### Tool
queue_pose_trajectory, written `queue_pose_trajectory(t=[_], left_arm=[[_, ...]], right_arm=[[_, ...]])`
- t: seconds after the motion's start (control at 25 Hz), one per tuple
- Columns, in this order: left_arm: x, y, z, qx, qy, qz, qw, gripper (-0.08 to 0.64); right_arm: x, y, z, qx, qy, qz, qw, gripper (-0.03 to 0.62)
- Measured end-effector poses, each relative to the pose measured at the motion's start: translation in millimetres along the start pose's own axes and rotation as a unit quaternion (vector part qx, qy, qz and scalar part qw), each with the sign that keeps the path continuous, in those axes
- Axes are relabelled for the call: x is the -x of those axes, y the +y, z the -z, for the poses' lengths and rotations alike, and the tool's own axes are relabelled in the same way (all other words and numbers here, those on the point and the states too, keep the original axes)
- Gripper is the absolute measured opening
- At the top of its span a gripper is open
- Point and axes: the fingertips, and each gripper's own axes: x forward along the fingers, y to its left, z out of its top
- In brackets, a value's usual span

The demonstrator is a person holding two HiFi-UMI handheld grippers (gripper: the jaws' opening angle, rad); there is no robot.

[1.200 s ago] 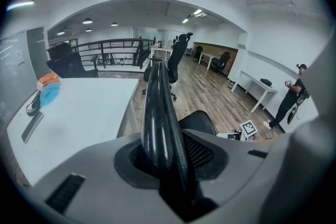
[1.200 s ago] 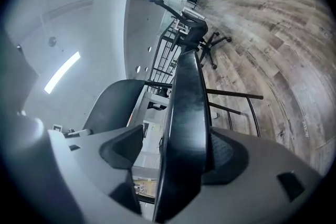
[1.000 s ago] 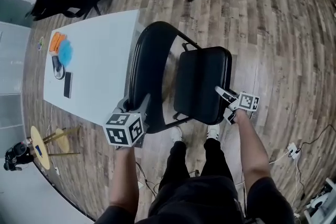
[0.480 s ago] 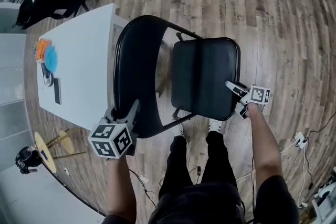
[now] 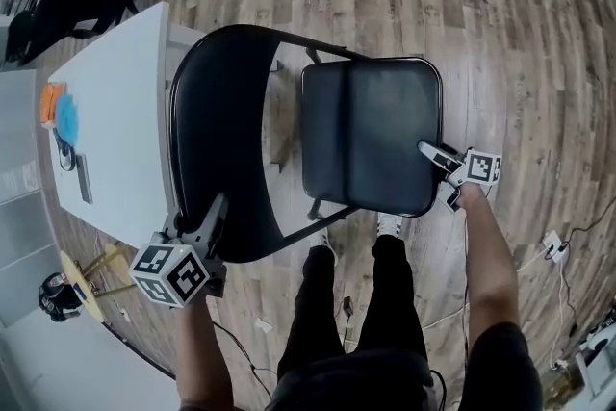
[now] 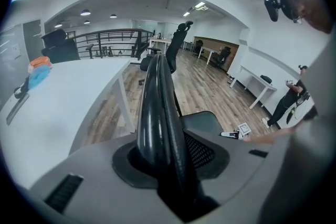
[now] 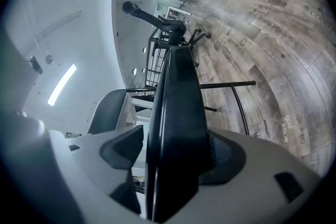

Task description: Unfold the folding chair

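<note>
- Clamping the rounded top edge of the backrest, the left gripper has its jaws at a middling width, and the black rim fills the gap between them.
- In the head view the left gripper sits at the lower left, its marker cube nearest the camera and its jaws pointing up onto the near end of the backrest.
- The right gripper has its jaws closed on the thin front edge of the seat, which runs straight away from the camera between the two pads.
- From above, the right gripper bites the seat at its right-hand edge, near the corner closest to the person.
- The folding chair stands directly in front of the person, the seat lying close to flat and facing up, the backrest rising to its left.
- A thin black frame tube arcs from the top of the backrest to the far corner of the seat.
- The person's legs and light shoes are just below the seat's near edge.
- A white table stands just beside the backrest on the left, with orange and blue items and a dark flat slab on it.
- Wood-plank floor lies all round, and cables trail at the right.
</note>
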Motion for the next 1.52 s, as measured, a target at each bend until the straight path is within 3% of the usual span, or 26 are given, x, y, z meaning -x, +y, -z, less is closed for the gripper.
queue_pose_trajectory(t=[0.16, 0.36, 0.52, 0.72, 1.2, 1.4, 1.52], left_arm=[[-12, 4, 10, 0.009, 0.003, 0.011, 0.9999, 0.140], [-34, -1, 14, 0.023, 0.015, 0.009, 0.9996, 0.142], [-48, 3, 22, 0.020, 0.014, 0.014, 0.9996, 0.144], [-62, -6, 31, 0.022, 0.020, 0.020, 0.9994, 0.144], [-68, -18, 34, 0.011, 0.011, 0.029, 0.9995, 0.133], [-65, -19, 32, 0.019, -0.001, 0.030, 0.9994, 0.137], [-55, -17, 30, 0.025, -0.013, 0.013, 0.9995, 0.153]], right_arm=[[5, -30, -1, 0.005, 0.000, 0.010, 1.000, 0.325], [16, -78, -10, 0.015, 0.017, 0.056, 0.998, 0.325], [19, -93, -11, -0.001, 0.010, 0.025, 1.000, 0.325], [28, -121, -12, -0.003, 0.014, 0.027, 1.000, 0.325], [32, -134, -15, 0.014, 0.012, 0.014, 1.000, 0.325], [36, -130, -12, 0.010, 0.017, 0.040, 0.999, 0.325], [61, -139, -15, 0.064, 0.033, 0.125, 0.990, 0.327]])
